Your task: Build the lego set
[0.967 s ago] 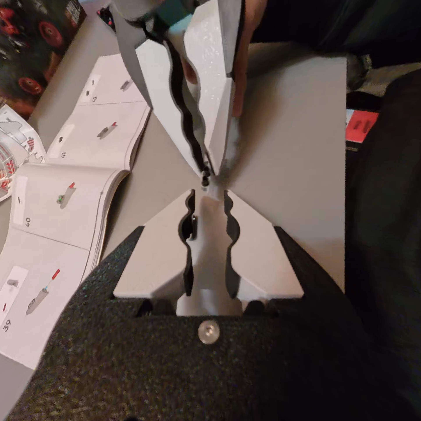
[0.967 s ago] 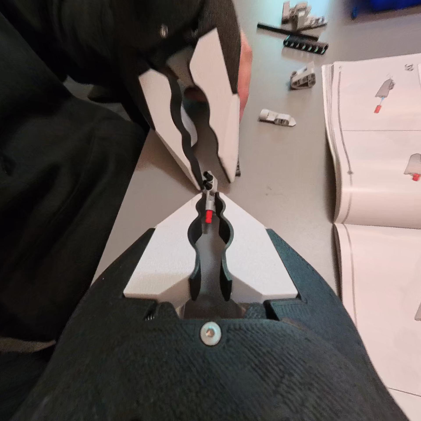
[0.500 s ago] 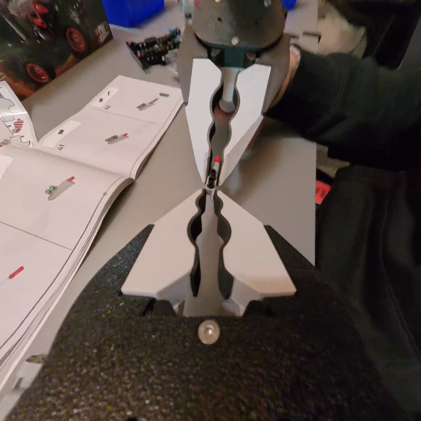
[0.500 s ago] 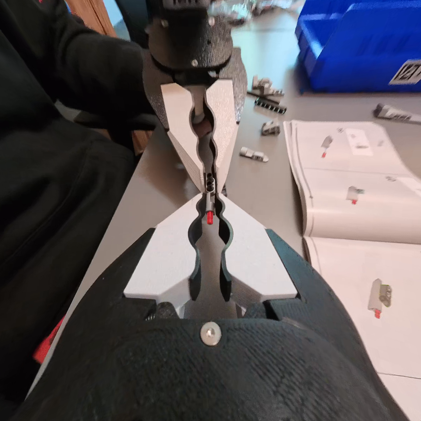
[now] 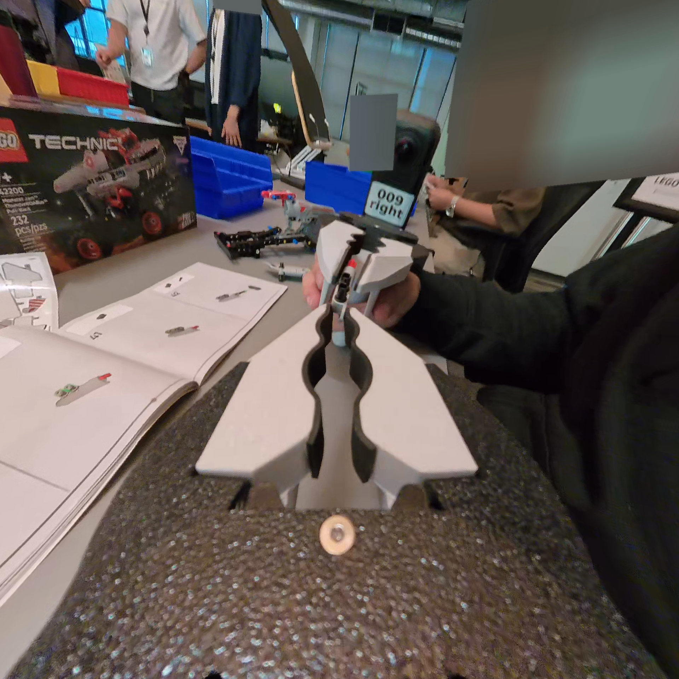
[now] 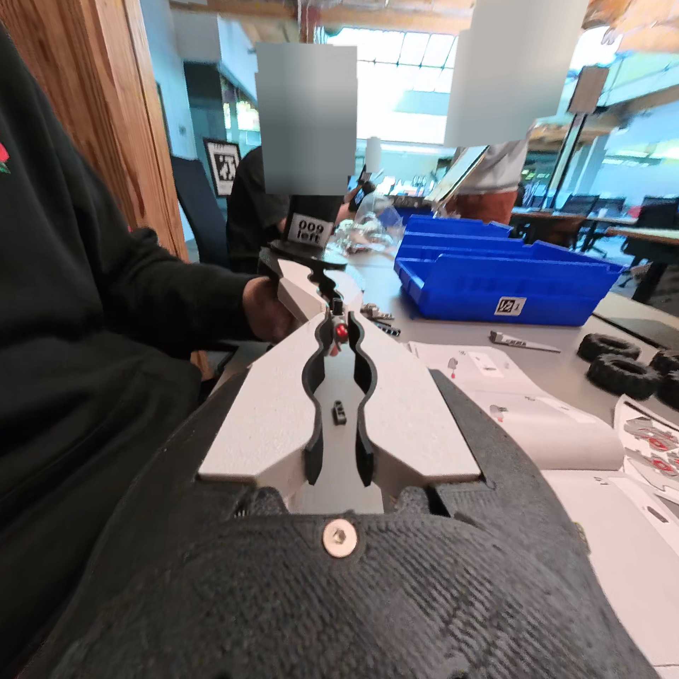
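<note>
A small lego assembly (image 5: 343,290) of a grey part, a black connector and a red pin hangs in the air between my two grippers, above the grey table (image 5: 121,268). My left gripper (image 5: 337,315) is shut on its near end, where a grey tip shows between the fingers. My right gripper (image 6: 337,319) is shut on the other end, with the red pin (image 6: 341,330) just inside its fingers. The grippers meet tip to tip. The right gripper also shows in the left wrist view (image 5: 363,264), and the left gripper in the right wrist view (image 6: 316,290).
An open instruction booklet (image 5: 128,349) lies beside me, with a lego box (image 5: 92,191) and a sticker sheet (image 5: 25,290) behind it. A black part-built chassis (image 5: 264,239), blue bins (image 6: 496,279), black tyres (image 6: 621,371) and a small black piece (image 6: 340,411) are on the table. People stand behind it. The tips of both grippers are at nearly the same place.
Both grippers have tilted up from looking down at the table to nearly level, still tip to tip. My left gripper's fingers have closed onto the assembly.
</note>
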Demonstrator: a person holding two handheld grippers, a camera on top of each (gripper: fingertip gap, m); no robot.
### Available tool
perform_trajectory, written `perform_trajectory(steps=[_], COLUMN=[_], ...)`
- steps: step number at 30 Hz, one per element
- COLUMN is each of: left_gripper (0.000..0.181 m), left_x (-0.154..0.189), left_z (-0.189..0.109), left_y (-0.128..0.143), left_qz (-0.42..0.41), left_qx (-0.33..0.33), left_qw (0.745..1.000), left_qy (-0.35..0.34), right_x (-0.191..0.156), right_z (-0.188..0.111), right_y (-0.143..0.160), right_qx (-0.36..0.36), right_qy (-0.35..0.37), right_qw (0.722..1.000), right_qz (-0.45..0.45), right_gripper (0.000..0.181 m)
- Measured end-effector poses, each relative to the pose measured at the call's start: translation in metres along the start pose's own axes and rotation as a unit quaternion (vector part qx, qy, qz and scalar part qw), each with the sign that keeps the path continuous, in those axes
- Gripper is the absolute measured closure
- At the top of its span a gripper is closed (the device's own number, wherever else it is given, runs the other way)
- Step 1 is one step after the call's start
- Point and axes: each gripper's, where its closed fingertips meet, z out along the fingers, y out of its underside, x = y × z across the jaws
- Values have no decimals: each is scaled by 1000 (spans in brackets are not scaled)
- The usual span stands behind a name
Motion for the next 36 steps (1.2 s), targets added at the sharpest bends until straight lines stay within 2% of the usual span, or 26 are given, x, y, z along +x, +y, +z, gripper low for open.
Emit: perform_trajectory(steps=[4, 9, 18, 25, 30, 36], left_gripper=[178, 178, 177, 177, 177, 178], left_x=[1, 3, 7, 2, -1, -3], left_z=[3, 9, 30, 35, 35, 45], left_y=[-13, -32, -45, -32, -34, -34], left_qz=[-22, -66, -68, -42, -61, -84], left_qx=[38, 105, 152, 99, 125, 143], left_qw=[999, 991, 984, 992, 988, 985], left_qy=[15, 49, 66, 66, 65, 37], right_x=[5, 9, 17, 19, 22, 29], right_z=[-5, -8, -24, -32, -30, -23], right_y=[-11, -32, -52, -37, -36, -44], right_qx=[36, 125, 254, 216, 221, 274], right_qy=[15, 22, 53, 30, 39, 52], right_qw=[999, 990, 958, 959, 958, 943], right_qz=[11, 58, 125, 180, 178, 180], right_gripper=[174, 175, 175, 175, 175, 175])
